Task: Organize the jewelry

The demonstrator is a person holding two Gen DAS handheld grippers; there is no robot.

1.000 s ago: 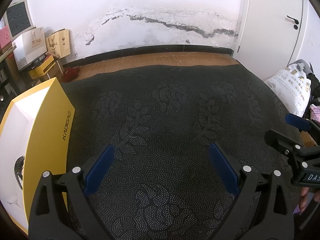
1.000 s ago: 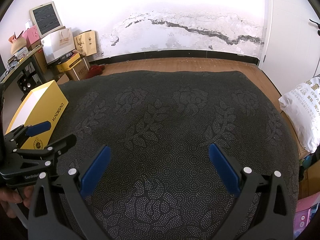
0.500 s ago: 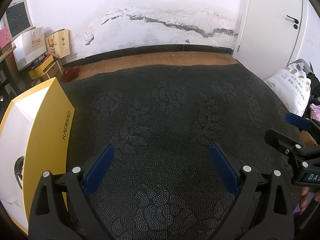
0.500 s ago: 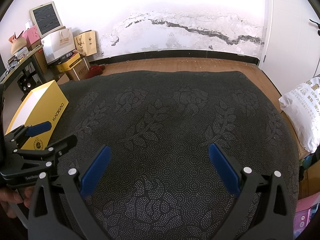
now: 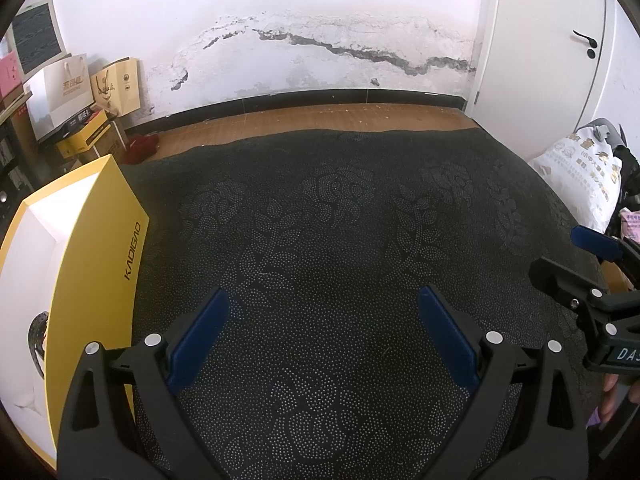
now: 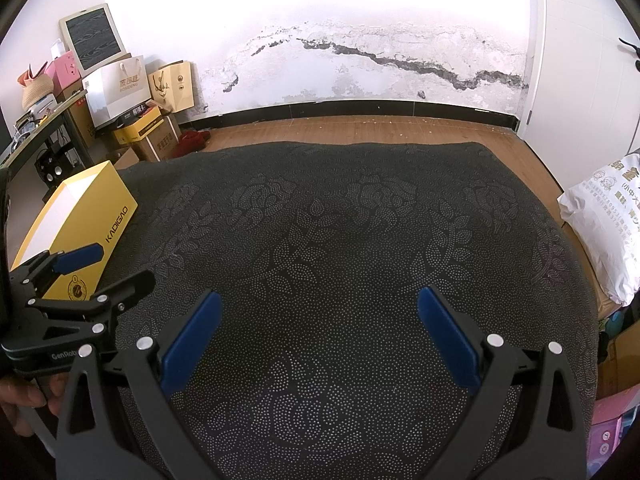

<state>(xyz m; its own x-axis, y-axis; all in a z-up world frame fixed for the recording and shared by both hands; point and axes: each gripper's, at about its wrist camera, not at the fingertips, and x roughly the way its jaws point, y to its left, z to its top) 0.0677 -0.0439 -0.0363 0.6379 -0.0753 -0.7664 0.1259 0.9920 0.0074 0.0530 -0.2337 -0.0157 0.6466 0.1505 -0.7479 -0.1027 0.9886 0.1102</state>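
Jewelry itself is not clearly visible; the yellow box [image 5: 96, 264] meant for it sits open at the bed's [image 5: 340, 240] left edge. Left hand-held gripper [image 5: 324, 332] and right hand-held gripper [image 6: 320, 330] hover spread wide, empty, seemingly ready to begin.

nothing has visibly moved; both claws hang spread as before

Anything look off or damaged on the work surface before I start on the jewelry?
Nothing on the dark patterned cloth looks spilled or askew. The yellow box sits open at its left edge, a dark ring-shaped item partly visible inside. The only damage is behind: a long dark crack with peeling paint on the wall.
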